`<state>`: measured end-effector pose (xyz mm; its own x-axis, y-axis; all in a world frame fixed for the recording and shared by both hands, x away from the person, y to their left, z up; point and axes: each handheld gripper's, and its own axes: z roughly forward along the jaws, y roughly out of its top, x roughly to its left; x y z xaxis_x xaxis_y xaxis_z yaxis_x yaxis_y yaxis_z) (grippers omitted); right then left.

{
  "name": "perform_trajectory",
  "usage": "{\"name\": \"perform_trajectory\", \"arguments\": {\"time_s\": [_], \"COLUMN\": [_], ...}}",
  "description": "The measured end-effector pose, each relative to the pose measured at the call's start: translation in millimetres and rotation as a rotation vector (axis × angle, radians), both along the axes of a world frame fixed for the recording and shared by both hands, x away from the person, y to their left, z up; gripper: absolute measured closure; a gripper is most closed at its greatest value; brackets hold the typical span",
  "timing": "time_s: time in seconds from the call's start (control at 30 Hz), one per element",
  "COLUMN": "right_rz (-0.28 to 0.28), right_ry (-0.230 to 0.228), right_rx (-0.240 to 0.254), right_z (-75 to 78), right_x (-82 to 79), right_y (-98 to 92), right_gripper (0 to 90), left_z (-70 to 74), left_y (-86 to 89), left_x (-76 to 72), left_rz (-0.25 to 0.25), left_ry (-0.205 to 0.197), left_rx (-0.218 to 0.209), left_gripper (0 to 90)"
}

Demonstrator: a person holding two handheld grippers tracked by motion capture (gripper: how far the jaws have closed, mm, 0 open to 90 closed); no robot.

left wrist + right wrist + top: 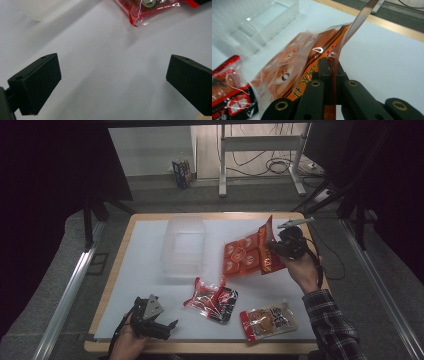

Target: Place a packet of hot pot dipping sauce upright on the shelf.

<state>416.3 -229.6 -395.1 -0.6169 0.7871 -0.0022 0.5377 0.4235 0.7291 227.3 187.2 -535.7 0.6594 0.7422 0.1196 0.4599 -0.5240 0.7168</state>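
My right gripper is shut on the edge of an orange snack bag, which hangs lifted and tilted above the table at the right. In the right gripper view the bag is pinched between the closed jaws. A clear plastic bin stands left of the bag. My left gripper rests low at the table's front left, jaws wide apart, with only bare white surface between its pads. A red and black packet lies in front of the bin, its corner seen past the left jaws.
A third orange and red packet lies near the front edge at the right. The white mat sits on a wooden table. Beyond the table are desk legs and cables on the floor.
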Motion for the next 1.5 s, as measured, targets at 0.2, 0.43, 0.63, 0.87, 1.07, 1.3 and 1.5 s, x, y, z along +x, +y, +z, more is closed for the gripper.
{"name": "perform_trajectory", "arguments": {"time_s": [0.2,0.43,0.63,0.87,1.07,1.3,1.5], "right_rz": [0.047,0.094,0.136,0.168,0.193,0.181,0.17], "right_ry": [-0.002,-0.018,-0.026,-0.047,-0.065,-0.068,-0.064], "right_rx": [0.011,0.006,0.024,0.024,-0.006,-0.047,-0.025], "right_z": [20.2,38.6,53.2,72.4,84.5,85.9,91.9], "right_x": [5.8,7.9,7.4,5.6,7.3,15.0,27.1], "right_y": [20.6,45.0,59.9,74.0,84.8,89.6,90.7], "right_gripper": [88.6,88.7,88.9,88.9,89.0,89.0,88.9], "left_z": [-0.2,0.5,0.5,0.4,0.5,0.4,0.4], "left_y": [-0.7,-0.1,-0.3,-0.6,-0.6,-0.8,-0.7], "left_x": [-0.3,-0.5,-0.6,-0.5,-0.6,-0.6,-0.5], "left_rz": [-0.003,-0.007,-0.009,-0.013,-0.015,-0.016,-0.016], "left_ry": [-0.001,-0.002,-0.003,-0.006,-0.005,-0.005,-0.004], "left_rx": [0.003,0.008,0.009,0.015,0.016,0.017,0.015], "left_gripper": [0.0,0.0,0.0,0.0,0.0,0.0,0.0]}}
